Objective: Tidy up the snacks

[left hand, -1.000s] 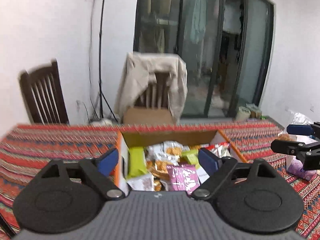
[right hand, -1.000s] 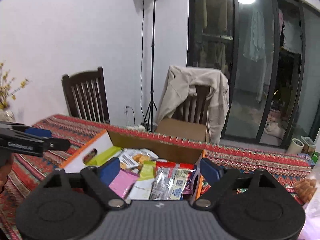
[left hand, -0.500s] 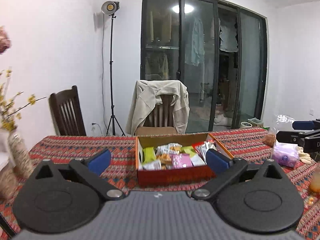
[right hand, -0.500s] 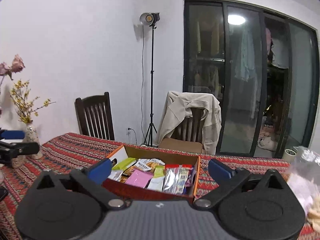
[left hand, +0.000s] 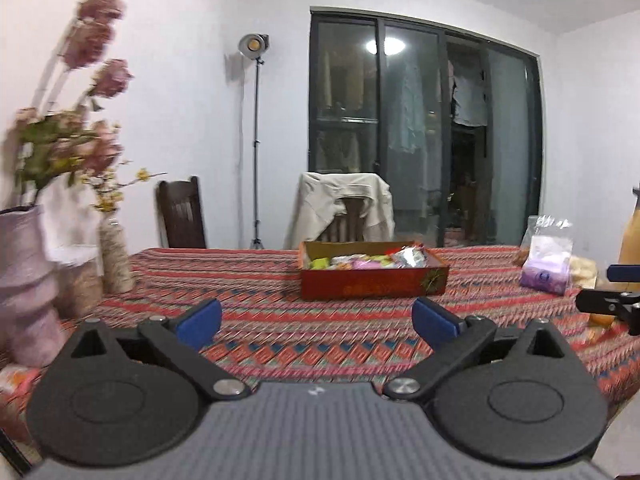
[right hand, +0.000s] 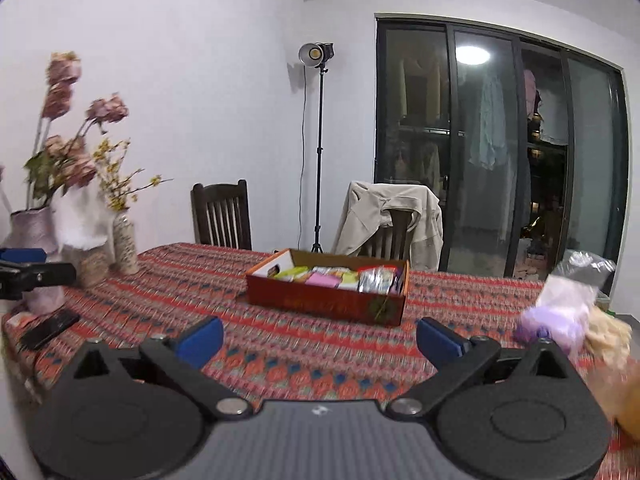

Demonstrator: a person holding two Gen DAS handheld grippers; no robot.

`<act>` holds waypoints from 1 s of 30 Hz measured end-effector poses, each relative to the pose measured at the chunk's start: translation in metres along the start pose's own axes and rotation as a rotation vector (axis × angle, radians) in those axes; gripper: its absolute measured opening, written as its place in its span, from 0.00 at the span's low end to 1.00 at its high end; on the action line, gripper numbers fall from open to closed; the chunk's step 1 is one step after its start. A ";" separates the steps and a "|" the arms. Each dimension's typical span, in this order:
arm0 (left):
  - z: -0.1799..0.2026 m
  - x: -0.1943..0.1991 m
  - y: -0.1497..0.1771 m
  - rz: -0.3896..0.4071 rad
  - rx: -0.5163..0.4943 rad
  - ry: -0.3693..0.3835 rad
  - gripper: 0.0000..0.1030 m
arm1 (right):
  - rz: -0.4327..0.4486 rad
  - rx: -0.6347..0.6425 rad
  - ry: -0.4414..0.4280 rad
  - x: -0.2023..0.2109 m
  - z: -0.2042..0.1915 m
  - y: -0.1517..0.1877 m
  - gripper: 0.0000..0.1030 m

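Hovering above the near edge of the tabletop (left hand: 280, 316), left claw (left hand: 316, 318) and right claw (right hand: 319, 338) both sat spread, holding nothing. Snack box (right hand: 326, 294) stood mid-tabletop, full of packets; purple bag (left hand: 547, 262) lay toward the right edge.

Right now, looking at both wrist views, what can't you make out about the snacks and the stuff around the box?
- Snacks in the box: too small in both views to read the wrappers; the near wall hides the lower layers.
- Purple bag: motion-blurred in the right view, label unreadable.
- Orange thing: cut off by the left view's right edge.
- Pale lumps beside the bag: blurred, unidentifiable.
- Dark flat item: possibly a phone, too small to confirm.
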State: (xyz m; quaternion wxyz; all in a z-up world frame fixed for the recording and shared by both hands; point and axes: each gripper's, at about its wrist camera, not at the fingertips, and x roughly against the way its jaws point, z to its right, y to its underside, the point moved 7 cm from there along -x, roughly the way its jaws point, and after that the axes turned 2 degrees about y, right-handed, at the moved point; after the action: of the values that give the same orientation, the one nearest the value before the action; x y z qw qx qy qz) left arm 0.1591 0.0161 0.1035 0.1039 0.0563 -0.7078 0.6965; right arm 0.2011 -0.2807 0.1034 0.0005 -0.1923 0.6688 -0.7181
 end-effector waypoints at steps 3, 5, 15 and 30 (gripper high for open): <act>-0.002 0.027 0.024 0.005 0.002 -0.038 1.00 | -0.004 -0.023 -0.008 0.025 -0.018 0.027 1.00; -0.006 0.040 0.042 0.013 0.016 -0.062 1.00 | 0.002 -0.052 -0.019 0.042 -0.031 0.046 1.00; 0.024 0.066 0.123 -0.033 -0.001 -0.051 1.00 | 0.011 -0.110 0.027 0.077 -0.098 0.136 1.00; 0.018 0.063 0.131 -0.049 0.023 -0.028 1.00 | 0.031 -0.132 -0.046 0.073 -0.110 0.137 1.00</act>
State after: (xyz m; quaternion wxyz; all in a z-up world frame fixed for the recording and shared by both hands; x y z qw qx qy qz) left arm 0.0668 0.0054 -0.0096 0.1105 0.0847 -0.6994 0.7010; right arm 0.0678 -0.2083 -0.0117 0.0142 -0.1980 0.7175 -0.6677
